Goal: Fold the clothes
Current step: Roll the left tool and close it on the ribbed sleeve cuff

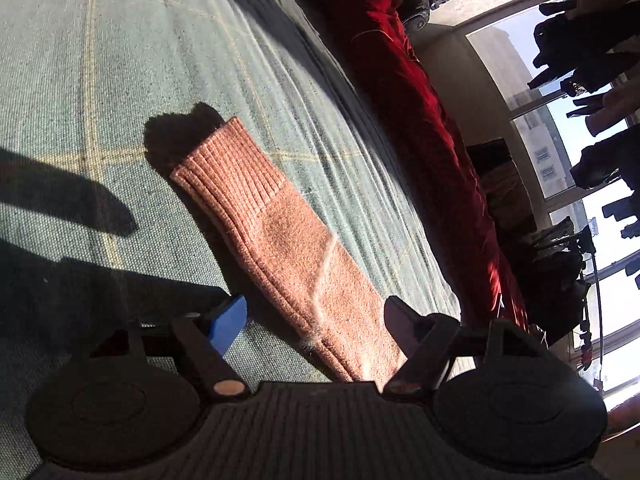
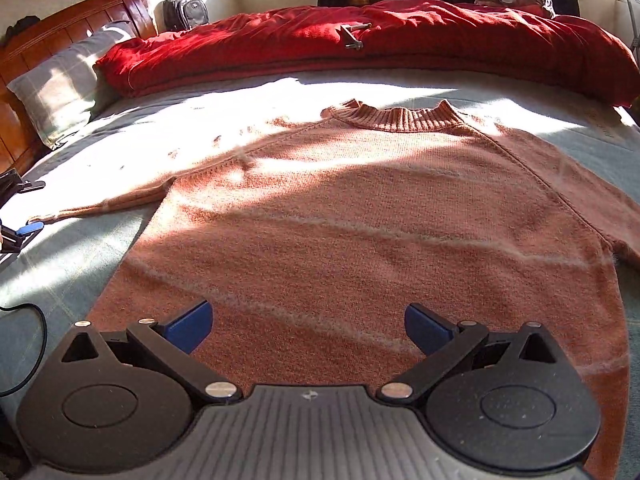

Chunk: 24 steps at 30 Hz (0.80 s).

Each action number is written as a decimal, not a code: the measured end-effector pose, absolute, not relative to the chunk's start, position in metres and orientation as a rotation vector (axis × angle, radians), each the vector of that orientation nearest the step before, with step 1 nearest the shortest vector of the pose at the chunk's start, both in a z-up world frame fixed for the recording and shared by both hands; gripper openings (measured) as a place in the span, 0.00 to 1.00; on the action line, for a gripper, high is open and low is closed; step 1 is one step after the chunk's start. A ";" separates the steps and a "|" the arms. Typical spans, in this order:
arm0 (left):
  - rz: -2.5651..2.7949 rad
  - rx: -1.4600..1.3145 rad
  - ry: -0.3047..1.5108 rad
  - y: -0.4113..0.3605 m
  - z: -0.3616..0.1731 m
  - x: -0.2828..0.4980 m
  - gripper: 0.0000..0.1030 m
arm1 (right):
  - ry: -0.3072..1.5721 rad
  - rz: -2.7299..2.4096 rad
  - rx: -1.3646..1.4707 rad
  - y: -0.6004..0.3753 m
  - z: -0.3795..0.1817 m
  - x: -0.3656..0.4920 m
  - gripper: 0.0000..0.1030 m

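The orange sweater (image 2: pixel 360 216) lies flat and unfolded on the bed (image 2: pixel 80 248), collar toward the red quilt (image 2: pixel 360 44), while the left tool (image 1: pixel 316 316) straddles its sleeve (image 1: pixel 280 236), jaws apart, and the right tool (image 2: pixel 308 324) hovers wide above its hem, holding nothing.

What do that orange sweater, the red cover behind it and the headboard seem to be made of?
The orange sweater looks like a soft, slightly fuzzy knit, probably wool or acrylic: ribbed collar, fine stitches, stray fibres catching sunlight. The red quilt looks like a padded woven fabric with a faint sheen and soft creases. The headboard seems varnished reddish wood with carved grooves.
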<state>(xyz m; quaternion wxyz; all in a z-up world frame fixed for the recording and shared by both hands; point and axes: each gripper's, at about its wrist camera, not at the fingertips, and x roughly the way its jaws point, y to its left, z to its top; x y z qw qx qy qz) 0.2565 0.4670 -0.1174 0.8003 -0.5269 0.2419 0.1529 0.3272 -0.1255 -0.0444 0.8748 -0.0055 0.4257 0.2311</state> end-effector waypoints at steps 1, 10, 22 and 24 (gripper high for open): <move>0.316 -1.139 0.510 0.468 -0.122 0.260 0.72 | 0.897 0.485 -0.008 -0.126 -0.047 0.328 1.00; 0.303 -1.167 0.476 0.486 -0.129 0.300 0.72 | 0.960 0.474 0.036 -0.130 -0.061 0.328 1.00; 0.242 -1.145 0.454 0.478 -0.132 0.310 0.72 | 0.987 0.463 0.045 -0.129 -0.067 0.327 1.00; 0.259 -1.139 0.450 0.483 -0.132 0.316 0.72 | 0.987 0.461 0.040 -0.128 -0.068 0.327 1.00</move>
